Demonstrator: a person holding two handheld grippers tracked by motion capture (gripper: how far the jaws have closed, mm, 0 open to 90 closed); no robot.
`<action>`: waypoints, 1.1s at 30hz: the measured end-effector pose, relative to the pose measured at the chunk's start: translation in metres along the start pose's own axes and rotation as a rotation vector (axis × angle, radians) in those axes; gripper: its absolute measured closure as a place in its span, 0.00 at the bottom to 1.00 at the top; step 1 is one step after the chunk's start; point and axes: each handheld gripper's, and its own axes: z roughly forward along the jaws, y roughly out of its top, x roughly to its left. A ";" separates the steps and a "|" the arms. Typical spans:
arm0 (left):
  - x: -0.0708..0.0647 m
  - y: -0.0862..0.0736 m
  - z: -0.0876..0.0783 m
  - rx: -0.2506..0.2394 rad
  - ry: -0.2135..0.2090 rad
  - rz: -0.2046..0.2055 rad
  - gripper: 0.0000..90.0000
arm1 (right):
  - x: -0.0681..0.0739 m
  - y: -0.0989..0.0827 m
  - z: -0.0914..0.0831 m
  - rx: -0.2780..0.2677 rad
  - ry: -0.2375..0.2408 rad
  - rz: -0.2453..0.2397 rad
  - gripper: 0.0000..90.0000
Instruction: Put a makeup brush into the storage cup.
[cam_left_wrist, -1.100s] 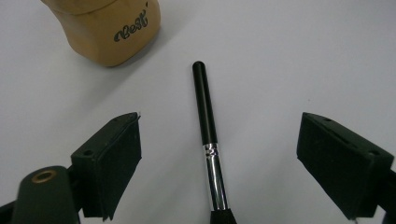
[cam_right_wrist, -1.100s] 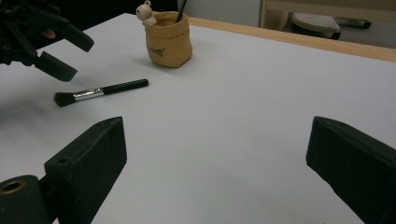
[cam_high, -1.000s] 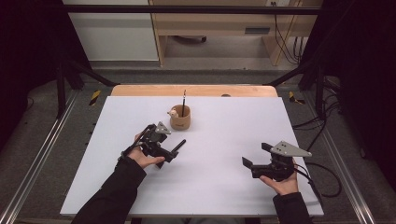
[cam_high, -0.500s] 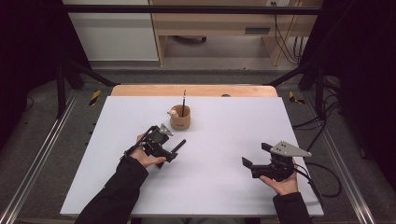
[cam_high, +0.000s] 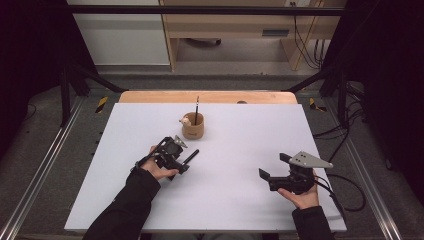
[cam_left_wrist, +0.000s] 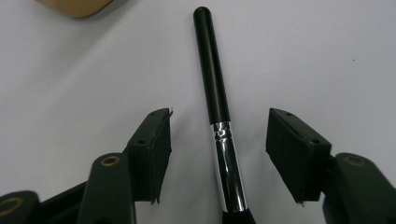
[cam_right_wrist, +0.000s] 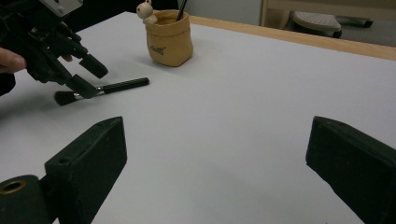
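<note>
One brush (cam_left_wrist: 219, 126) lies flat on the white table (cam_high: 240, 200), short of the tan cup (cam_high: 192, 127), its black handle pointing toward the cup and its bristle end nearest the left hand; a second, thin black stick (cam_high: 197, 107) already stands upright in that cup, beside a small pale figure on the rim (cam_right_wrist: 147, 11). Left tongs (cam_high: 181, 159): lowered over the brush, jaws about half open and just been closing; the brush's silver ferrule (cam_left_wrist: 229, 172) sits between the pads (cam_left_wrist: 156, 149) with a gap on either side, so nothing is gripped yet. Right tongs (cam_high: 272, 172): jaws wide apart, holding nothing, hovering over bare table well apart from the cup and the brush. Progress, as I judge it: one item in the cup, done; the brush's pick-up just beginning; the pinch, the lift and the drop into the cup all remain.
</note>
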 end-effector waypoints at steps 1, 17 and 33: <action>0.000 0.000 0.000 0.003 -0.004 -0.002 0.48 | 0.000 0.000 0.000 0.001 0.000 0.001 0.06; -0.002 0.000 0.005 0.053 -0.030 0.001 0.72 | 0.001 0.000 0.001 0.001 0.003 0.005 0.07; -0.001 0.000 0.004 0.062 -0.040 0.011 0.85 | 0.001 -0.001 0.002 0.005 0.003 0.000 0.07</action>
